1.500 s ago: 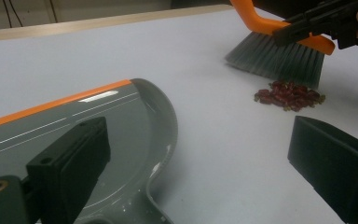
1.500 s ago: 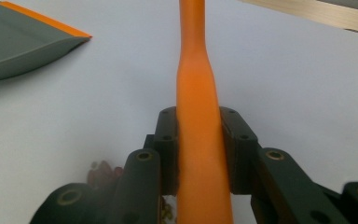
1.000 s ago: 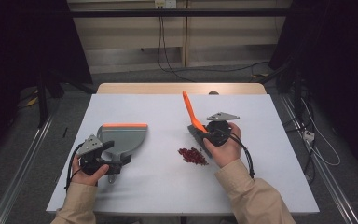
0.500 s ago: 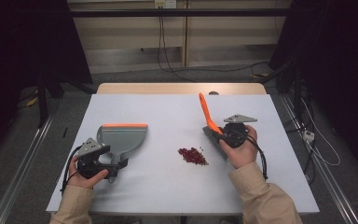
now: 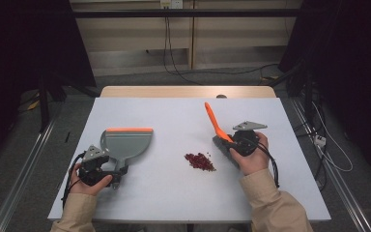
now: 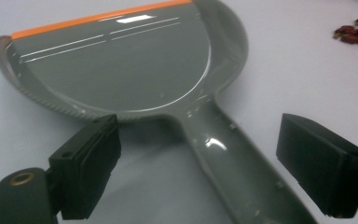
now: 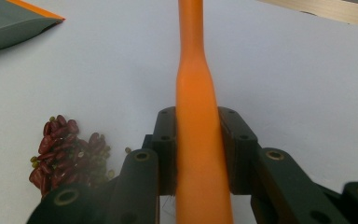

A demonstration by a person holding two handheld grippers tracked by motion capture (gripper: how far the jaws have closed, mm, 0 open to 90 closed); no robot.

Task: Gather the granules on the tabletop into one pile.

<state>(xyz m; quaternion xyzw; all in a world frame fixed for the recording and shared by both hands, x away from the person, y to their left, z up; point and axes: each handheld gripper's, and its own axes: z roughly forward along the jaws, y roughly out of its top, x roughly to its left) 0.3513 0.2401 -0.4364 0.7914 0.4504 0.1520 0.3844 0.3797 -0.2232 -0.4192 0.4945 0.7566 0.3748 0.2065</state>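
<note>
While my right claw point(image 7: 198, 154) is clamping the orange brush handle point(image 7: 195, 116) beside the beans point(image 5: 199, 161), my left claw point(image 6: 200, 172) is closing — not yet gripping — around the dustpan handle point(image 6: 242, 172), so sweeping is nearly starting.

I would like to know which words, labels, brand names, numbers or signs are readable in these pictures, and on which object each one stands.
None: no readable text on the grey dustpan, its orange lip, the orange brush handle, the grippers or the table.
The white wall socket at the top of the high view is too small and blurred to tell whether it bears any marking.
</note>
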